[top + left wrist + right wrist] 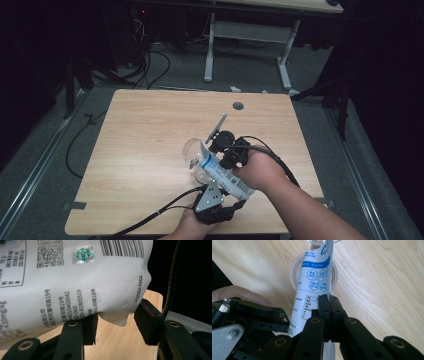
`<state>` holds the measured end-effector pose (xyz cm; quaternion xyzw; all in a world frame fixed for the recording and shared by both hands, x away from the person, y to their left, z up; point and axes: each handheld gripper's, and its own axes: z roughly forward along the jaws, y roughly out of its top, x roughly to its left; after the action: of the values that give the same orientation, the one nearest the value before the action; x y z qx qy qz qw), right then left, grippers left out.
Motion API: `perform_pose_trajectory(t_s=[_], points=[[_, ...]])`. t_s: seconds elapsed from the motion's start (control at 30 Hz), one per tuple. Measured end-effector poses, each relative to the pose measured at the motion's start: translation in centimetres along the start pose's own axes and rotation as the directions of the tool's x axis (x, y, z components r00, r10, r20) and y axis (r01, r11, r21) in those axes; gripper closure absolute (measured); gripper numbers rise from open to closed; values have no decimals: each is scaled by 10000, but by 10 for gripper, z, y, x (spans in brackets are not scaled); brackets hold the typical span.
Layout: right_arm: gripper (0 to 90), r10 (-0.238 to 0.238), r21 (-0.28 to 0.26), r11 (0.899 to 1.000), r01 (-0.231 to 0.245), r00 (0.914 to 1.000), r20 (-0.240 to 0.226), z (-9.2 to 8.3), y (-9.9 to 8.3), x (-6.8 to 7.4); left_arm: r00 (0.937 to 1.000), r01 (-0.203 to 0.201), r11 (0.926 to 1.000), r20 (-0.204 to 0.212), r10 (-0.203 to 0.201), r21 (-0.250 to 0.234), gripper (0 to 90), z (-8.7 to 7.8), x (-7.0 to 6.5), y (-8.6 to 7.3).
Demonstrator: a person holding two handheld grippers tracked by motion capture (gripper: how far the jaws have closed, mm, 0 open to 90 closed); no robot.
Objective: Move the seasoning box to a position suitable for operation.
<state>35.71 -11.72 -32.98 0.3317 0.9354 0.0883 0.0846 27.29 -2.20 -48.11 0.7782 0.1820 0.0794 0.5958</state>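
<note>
Soft white printed pouch (225, 174) tilts over, seemingly, a clear round cup (192, 152).

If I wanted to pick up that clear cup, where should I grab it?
Probably across its round wall, coming from the open table at the left in the high view. The cup sits on the table with the pouch tilted over its mouth and both grippers, right and left, crowding its near and right sides, so the rim and top are blocked.

Black tongs (329, 305) with brass-ringed pivot holes, a grey three-cornered plate, trailing black cables, and bare forearms.
</note>
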Motion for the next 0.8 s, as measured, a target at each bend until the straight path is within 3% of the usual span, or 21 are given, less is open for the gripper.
perform_pose_trajectory(t_s=[0.8], points=[[900, -109, 62, 9999, 109, 9999, 33, 2, 4, 0, 9998, 198, 9997, 82, -197, -147, 549, 1, 1, 2]])
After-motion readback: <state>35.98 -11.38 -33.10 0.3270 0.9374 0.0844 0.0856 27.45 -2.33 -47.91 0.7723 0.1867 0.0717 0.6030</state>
